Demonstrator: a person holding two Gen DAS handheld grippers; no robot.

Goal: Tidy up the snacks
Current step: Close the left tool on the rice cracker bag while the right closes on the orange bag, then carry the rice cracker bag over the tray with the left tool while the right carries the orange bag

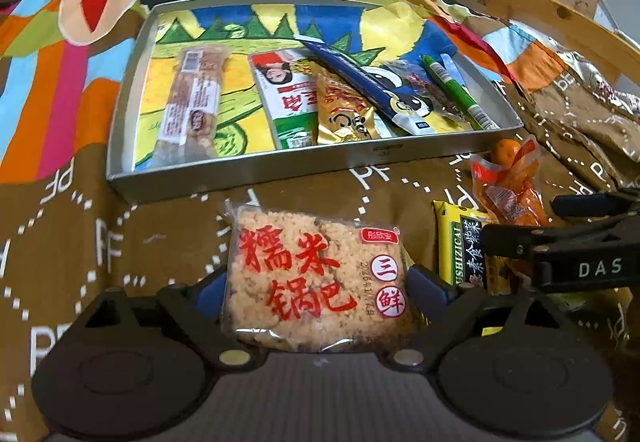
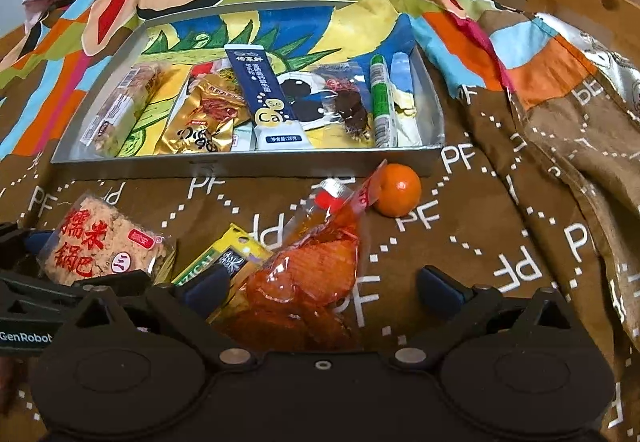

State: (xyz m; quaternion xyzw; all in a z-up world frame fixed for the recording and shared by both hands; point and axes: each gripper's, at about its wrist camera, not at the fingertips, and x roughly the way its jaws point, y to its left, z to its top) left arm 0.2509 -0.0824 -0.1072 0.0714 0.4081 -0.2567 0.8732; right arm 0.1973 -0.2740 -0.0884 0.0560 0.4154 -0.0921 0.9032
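While rice cracker pack lies just in front of tin tray, left gripper straddles it, fingers spread, pads near pack edges, contact unclear. Right gripper spread over orange pouch, same side. Advice: close gently, crackers brittle.

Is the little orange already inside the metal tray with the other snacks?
No, the orange sits on the brown cloth just outside the near wall of the metal tray, beside the tip of the orange snack packet.
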